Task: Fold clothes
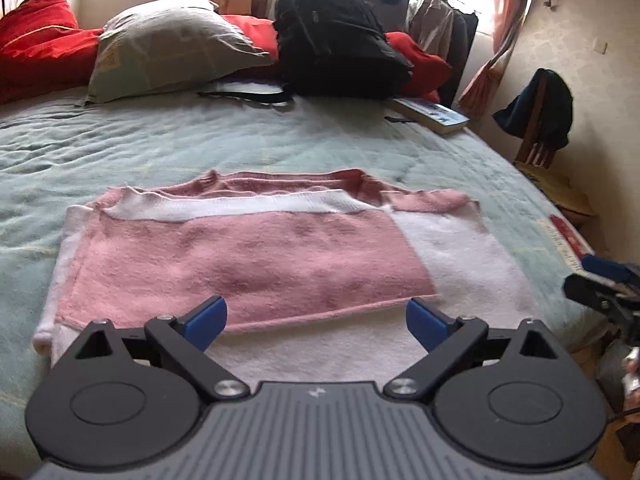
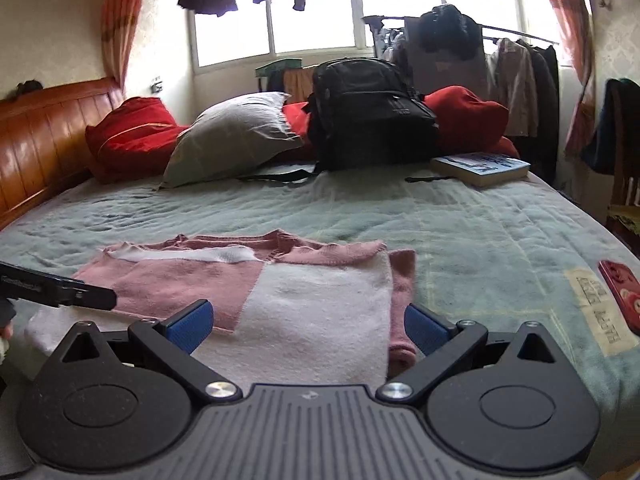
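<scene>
Sweater [image 1: 248,264] in pink and white lies flat across the middle of the frame in both wrist views, on the pale green bedspread [image 1: 280,140], with one sleeve already laid across the body. You look to be between folds, so your next grasp probably wants to be on the hem nearest you, low in the frame.

To do it well, lower both claws together so the blue pads slide under only the knit edge and not the bedspread beneath. Pinch near each lower corner, then carry the hem up toward the collar [image 1: 288,178] at the top of the garment, keeping both sides level so the fold line stays straight. Watch the pink cuff [image 2: 402,350] at lower right of the right wrist view; it pokes past the white panel and could slip out when you lift.

Your left gripper [image 1: 316,320] hovers just short of the near hem, its fingers spread wide with nothing between them, aimed squarely over the pink sleeve. Your right gripper [image 2: 306,324] sits the same way over the white panel, wide apart and empty, pointing up the bed toward the black backpack [image 2: 372,116]. Each gripper shows at the edge of the other's view, so they are side by side.
</scene>
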`<state>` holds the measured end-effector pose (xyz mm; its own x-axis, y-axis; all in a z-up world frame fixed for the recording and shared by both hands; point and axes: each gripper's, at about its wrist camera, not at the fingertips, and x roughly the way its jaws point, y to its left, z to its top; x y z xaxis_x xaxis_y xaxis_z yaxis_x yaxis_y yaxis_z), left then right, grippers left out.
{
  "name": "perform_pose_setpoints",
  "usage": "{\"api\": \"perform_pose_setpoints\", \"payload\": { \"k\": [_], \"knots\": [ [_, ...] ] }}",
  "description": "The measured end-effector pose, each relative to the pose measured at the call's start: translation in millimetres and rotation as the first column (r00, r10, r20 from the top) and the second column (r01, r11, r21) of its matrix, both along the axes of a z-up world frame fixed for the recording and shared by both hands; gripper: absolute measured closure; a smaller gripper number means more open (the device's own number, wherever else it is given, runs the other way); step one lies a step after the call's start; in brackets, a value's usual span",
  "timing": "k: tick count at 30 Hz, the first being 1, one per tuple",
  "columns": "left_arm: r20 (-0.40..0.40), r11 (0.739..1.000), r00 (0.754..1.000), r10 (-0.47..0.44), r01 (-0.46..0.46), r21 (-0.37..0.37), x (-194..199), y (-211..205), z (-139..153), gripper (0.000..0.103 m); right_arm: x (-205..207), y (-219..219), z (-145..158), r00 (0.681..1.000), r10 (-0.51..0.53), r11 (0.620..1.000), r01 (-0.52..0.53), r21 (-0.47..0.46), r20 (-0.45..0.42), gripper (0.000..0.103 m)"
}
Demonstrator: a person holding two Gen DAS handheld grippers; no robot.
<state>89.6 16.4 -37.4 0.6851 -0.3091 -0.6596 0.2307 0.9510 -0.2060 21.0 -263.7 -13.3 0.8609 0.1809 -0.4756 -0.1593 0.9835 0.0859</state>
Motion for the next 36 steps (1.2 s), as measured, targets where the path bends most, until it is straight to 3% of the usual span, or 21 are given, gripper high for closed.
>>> {"api": "perform_pose_setpoints", "payload": {
  "k": [5,9,16,20,23,26,29,36],
  "knots": [
    [-0.045,1.0,0.999,0.016,-0.017,-0.012,24,10,-19,0.007,34,12,-13,0.999,0.03,0.999,-0.03,-0.013,-0.045,0.0],
    [-0.059,0.999,0.998,0.025,-0.024,0.022,40,14,-32,0.007,63,17,-32,0.995,0.042,0.999,-0.042,0.003,-0.096,0.0],
    [-0.091,0.997,0.994,0.056,-0.061,-0.048,53,28,-38,0.005,83,-4,-64,0.984,0.0,0.997,0.014,0.079,-0.179,0.0],
    [-0.028,0.992,0.996,0.087,-0.089,-0.086,53,42,-16,0.005,81,-5,-45,0.991,0.0,0.994,0.014,0.106,-0.132,0.0],
    [-0.038,0.988,0.994,0.101,-0.105,-0.11,56,51,-19,0.005,86,0,-39,0.995,-0.001,0.994,0.012,0.11,-0.099,0.0],
    [-0.116,0.985,0.984,0.137,-0.148,-0.092,61,59,-42,0.005,94,2,-47,0.992,-0.004,0.993,0.019,0.116,-0.126,0.0],
    [-0.084,0.986,0.989,0.124,-0.132,-0.105,51,63,-41,0.005,100,1,-58,0.982,-0.039,0.993,0.059,0.106,-0.186,0.0],
    [-0.091,0.973,0.977,0.192,-0.202,-0.113,55,86,-42,0.005,97,9,-49,0.985,-0.013,0.988,0.039,0.147,-0.171,0.0]
  ]
}}
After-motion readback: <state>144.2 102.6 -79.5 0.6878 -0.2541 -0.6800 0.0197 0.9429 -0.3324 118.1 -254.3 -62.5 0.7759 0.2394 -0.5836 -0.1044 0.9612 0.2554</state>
